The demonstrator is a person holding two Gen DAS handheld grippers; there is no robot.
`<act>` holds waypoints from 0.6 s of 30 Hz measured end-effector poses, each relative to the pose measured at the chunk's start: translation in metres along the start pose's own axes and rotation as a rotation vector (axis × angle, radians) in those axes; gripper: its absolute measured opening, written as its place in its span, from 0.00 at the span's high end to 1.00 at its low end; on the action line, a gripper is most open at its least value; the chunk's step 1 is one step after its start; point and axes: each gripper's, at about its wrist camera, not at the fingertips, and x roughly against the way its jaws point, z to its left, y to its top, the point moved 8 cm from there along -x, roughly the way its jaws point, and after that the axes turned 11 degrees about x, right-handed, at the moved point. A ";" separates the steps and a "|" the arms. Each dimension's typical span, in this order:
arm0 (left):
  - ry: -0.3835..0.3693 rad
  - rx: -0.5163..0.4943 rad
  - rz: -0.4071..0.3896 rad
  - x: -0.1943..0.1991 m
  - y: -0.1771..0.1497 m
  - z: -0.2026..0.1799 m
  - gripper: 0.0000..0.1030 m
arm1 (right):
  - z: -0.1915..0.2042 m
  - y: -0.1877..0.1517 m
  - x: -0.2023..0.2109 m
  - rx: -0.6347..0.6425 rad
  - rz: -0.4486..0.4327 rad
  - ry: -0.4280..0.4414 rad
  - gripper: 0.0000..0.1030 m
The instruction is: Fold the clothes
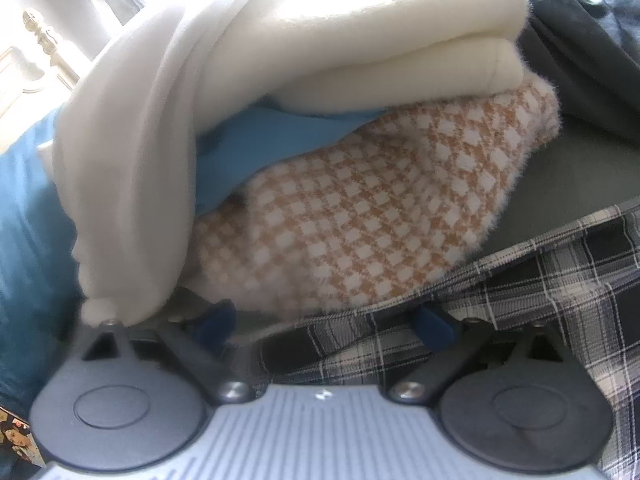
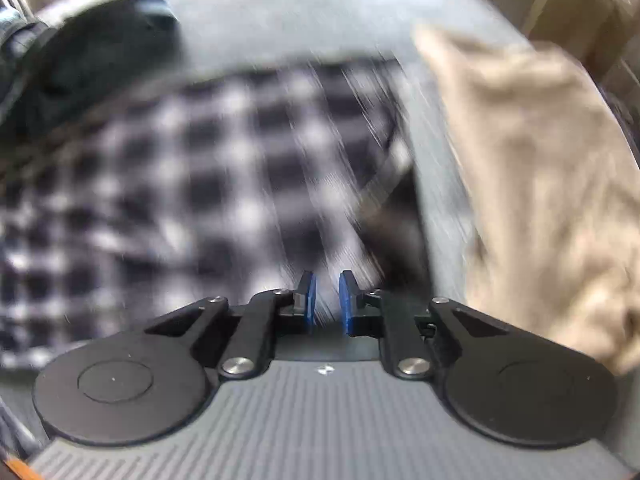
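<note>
A black-and-white plaid shirt point(image 1: 500, 320) lies spread on the grey surface, and its edge drapes over the right side of my left gripper point(image 1: 325, 316). That gripper is open, blue fingers wide apart, and sits low in front of a stack of folded clothes: a cream sweater point(image 1: 320, 40) on top, a blue garment point(image 1: 272, 140) under it, and an orange-and-white houndstooth knit point(image 1: 360, 208) at the bottom. In the blurred right wrist view, my right gripper point(image 2: 327, 300) hovers over the plaid shirt point(image 2: 180, 168). Its pads stand a narrow gap apart with nothing between them.
A beige garment point(image 2: 540, 184) lies to the right of the plaid shirt. Dark clothing point(image 2: 88, 64) sits at the far left, and dark fabric point(image 1: 592, 60) lies behind the stack. A teal cloth point(image 1: 28, 220) is at the left. Grey surface point(image 1: 560, 176) shows beside the stack.
</note>
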 end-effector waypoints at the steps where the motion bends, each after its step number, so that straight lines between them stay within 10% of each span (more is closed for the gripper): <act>1: 0.001 0.002 0.001 0.005 -0.004 -0.002 0.07 | 0.003 0.004 -0.006 -0.005 -0.005 -0.010 0.87; 8: -0.015 0.054 -0.032 0.058 -0.032 0.008 0.07 | -0.034 -0.049 0.018 -0.213 0.067 -0.074 0.82; 18: -0.025 0.189 0.011 0.096 -0.051 0.074 0.08 | 0.083 -0.015 0.069 -0.243 -0.092 0.319 0.80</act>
